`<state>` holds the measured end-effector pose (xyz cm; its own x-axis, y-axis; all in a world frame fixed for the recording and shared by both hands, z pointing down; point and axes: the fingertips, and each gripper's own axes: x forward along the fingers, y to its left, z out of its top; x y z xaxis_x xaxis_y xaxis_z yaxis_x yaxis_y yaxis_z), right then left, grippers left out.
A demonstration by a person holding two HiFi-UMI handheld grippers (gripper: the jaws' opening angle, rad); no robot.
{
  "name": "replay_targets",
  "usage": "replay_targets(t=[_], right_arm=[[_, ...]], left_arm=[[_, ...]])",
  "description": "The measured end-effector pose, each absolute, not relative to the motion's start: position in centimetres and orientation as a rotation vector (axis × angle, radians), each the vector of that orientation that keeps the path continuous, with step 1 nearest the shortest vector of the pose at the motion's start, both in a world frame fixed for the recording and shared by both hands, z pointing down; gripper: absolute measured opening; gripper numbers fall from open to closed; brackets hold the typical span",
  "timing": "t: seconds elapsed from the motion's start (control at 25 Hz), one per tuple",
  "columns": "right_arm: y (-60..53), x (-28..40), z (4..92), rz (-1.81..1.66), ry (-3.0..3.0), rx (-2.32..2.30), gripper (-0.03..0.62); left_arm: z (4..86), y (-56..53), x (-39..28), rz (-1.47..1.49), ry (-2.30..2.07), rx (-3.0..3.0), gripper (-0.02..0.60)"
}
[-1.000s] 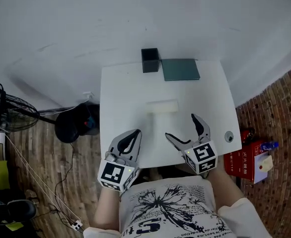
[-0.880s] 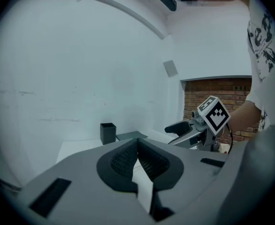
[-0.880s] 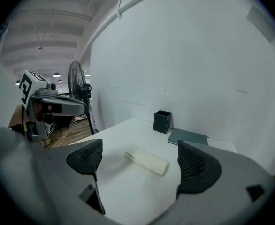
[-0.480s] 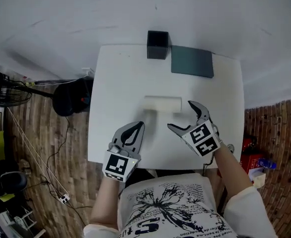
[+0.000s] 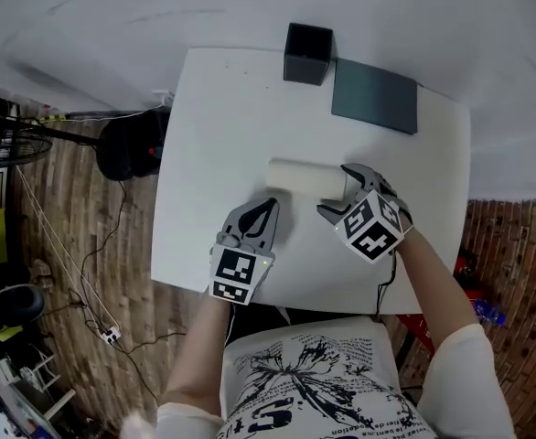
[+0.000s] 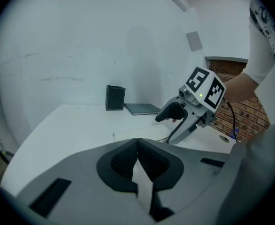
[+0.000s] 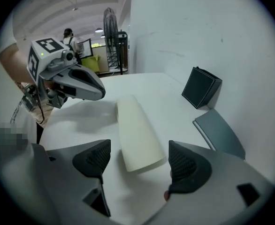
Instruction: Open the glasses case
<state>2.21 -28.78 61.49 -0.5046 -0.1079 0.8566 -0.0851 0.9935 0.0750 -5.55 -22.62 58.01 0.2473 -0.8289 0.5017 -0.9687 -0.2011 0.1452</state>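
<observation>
White T-shirt (image 5: pixel 316 387), black graphic print

This looks like a lab or workroom corner. A bare white table (image 5: pixel 215 126) stands against a plain white wall (image 5: pixel 158 7), and loose cables (image 5: pixel 85 273) trail over plank flooring (image 5: pixel 112 337) at left. In the right gripper view's upper left are a pedestal fan (image 7: pixel 110 29) and a person (image 7: pixel 69 35) at a monitor (image 7: pixel 87 46).

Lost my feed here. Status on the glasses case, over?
Left gripper jaws shut, empty. Right gripper jaws closing around glasses case end, no contact yet. Case closed; nothing blocking.
</observation>
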Motion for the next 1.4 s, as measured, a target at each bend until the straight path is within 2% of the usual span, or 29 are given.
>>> replay_targets(t=[0.48, 1.04, 1.28, 1.4], right_arm=[[-29.2, 1.4, 62.5, -0.155, -2.077, 0.089, 0.307], [-29.1, 1.4, 62.0, -0.194, -2.039, 0.039, 0.284], [-29.3, 0.9, 60.9, -0.177, -2.036, 0.045, 0.230], [-29.6, 0.7, 60.3, -0.130, -2.058, 0.059, 0.180]], left_arm=[[62.2, -24.4, -6.3, 0.531, -1.641, 1.909, 0.014], [62.6, -24.7, -6.5, 0.553, -1.590, 1.905, 0.014], [62.6, -24.8, -6.8, 0.544, -1.563, 1.906, 0.014], [62.6, -24.7, -6.9, 0.535, -1.545, 1.903, 0.014]])
